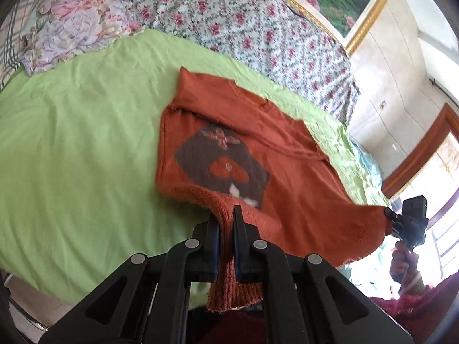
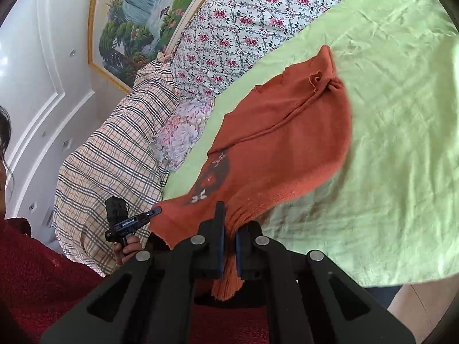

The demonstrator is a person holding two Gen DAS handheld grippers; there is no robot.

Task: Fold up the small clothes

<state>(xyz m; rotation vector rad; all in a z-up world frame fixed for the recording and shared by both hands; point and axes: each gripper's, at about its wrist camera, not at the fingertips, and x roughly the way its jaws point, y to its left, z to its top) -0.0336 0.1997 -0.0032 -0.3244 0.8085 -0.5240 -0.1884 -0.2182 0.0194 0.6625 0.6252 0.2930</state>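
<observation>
1. Left wrist view: the left gripper (image 1: 226, 229) is clamped on the ribbed hem of an orange knitted sweater (image 1: 258, 154), a bunch of hem passing between its blue-padded fingers (image 1: 214, 242) and hanging below them.
2. Ahead of this gripper the sweater lies partly on a green sheet (image 1: 80, 143), its grey patch (image 1: 221, 163) facing up; the collar end lies farthest from the fingers.
3. To the right, the right gripper (image 1: 390, 215) pinches the opposite hem corner, lifted off the sheet; its fingertips are small here, so the grip is confirmed from the other view.
4. Right wrist view: the right gripper (image 2: 229, 229) is closed on bunched hem of the sweater (image 2: 287, 143).
5. To its left, the left gripper (image 2: 153, 211) holds the other corner.
6. Beyond the sheet (image 2: 387, 114) lie a floral quilt (image 2: 243, 28), a plaid pillow (image 2: 114, 157) and a framed landscape painting (image 2: 134, 25).
</observation>
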